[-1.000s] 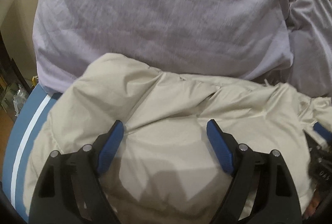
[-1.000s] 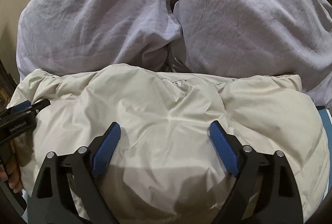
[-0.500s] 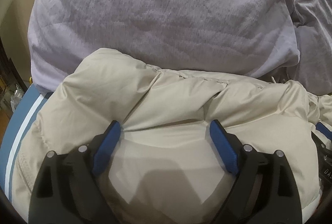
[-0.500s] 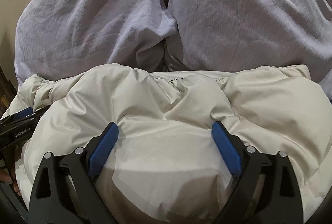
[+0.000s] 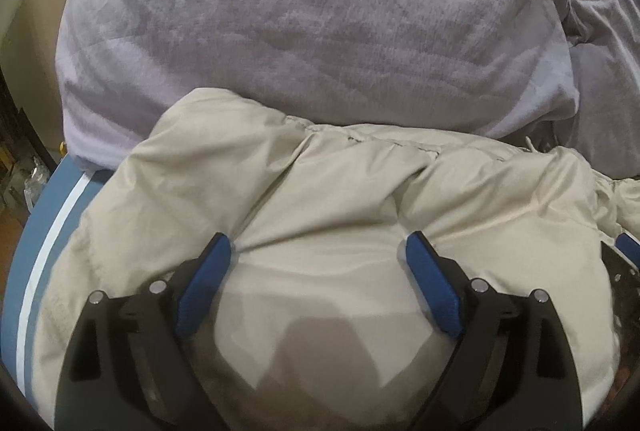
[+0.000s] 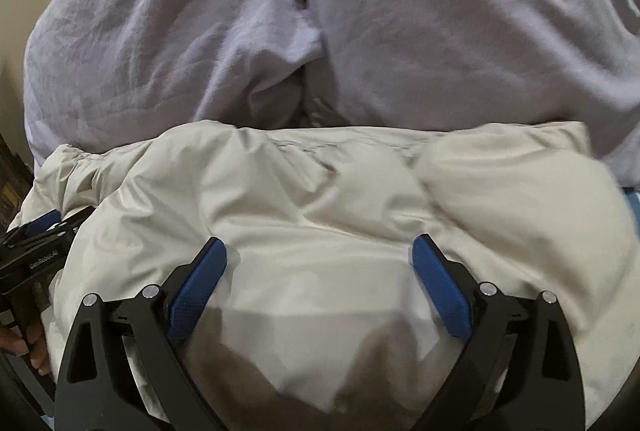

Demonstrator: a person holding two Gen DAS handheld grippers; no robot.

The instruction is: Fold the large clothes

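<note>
On the bed, the jacket [image 5: 320, 199] bulges between both claws, its length running crosswise; left claw [image 5: 318, 261] spread, right claw [image 6: 320, 259] opening, neither pinching.

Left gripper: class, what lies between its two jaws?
In the left wrist view, a puffy bulge of the beige padded jacket fills the space between the jaws of the left gripper.

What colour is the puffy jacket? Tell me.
Pale beige, cream-like; the jacket shows best in the left wrist view.
</note>
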